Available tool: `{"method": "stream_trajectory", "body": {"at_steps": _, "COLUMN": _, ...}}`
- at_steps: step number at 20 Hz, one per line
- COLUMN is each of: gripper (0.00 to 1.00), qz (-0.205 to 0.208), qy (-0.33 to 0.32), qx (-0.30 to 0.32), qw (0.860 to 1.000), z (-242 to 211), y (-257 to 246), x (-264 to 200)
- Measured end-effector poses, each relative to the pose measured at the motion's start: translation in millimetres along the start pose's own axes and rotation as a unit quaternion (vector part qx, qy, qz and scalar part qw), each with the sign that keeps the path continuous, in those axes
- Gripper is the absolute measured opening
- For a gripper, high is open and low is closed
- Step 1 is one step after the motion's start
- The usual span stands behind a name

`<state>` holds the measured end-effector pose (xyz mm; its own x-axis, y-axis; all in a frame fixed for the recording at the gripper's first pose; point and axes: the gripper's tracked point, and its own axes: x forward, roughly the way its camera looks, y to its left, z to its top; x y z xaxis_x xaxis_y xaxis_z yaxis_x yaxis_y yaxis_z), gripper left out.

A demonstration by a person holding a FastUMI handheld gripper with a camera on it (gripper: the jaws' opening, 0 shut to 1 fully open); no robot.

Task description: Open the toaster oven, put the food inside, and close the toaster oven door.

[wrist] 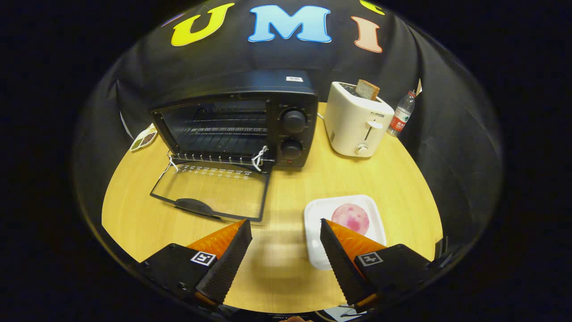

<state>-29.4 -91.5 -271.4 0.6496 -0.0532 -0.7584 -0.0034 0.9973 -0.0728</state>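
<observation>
Wooden table (290, 188) lay under everything I could see, pale and round at its far edges. At its far left, beside the booth wall, a small packet (144, 137) sat near the table's rim. Next came the toaster oven (237, 120), black, with its glass door (210, 190) dropped flat onto the table and its handle toward me; the wire rack (223, 134) inside showed through the opening, and two knobs stood one above the other on the oven's right panel. White string was tied at both door hinges. I had the gripper (286, 235) spread wide, with nothing between its fingers and nothing touching them, hovering above the bare wood just ahead of the door's near edge. The right finger overlapped the near left corner of a white square plate (319, 210), and on that plate lay the food (351, 218), a round pink slice, just beyond that fingertip. Farther back and right stood a cream toaster (357, 123) with a slice of bread (367, 89) sticking up from it, then a plastic bottle (401, 114) beside the wall.
</observation>
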Motion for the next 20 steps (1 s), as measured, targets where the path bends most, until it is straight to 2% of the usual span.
{"method": "stream_trajectory", "body": {"at_steps": 6, "gripper": 0.99, "qz": 0.017, "qy": 0.028, "qx": -0.003, "qw": 0.999, "z": 3.5, "y": -63.8, "x": 17.7}}
{"method": "stream_trajectory", "body": {"at_steps": 13, "gripper": 0.98, "qz": 0.038, "qy": 0.085, "qx": -0.004, "qw": 0.996, "z": -23.6, "y": -137.4, "x": 46.9}}
{"method": "stream_trajectory", "body": {"at_steps": 20, "gripper": 0.97, "qz": 0.065, "qy": 0.158, "qx": -0.018, "qw": 0.985, "z": -61.4, "y": -159.6, "x": 63.0}}
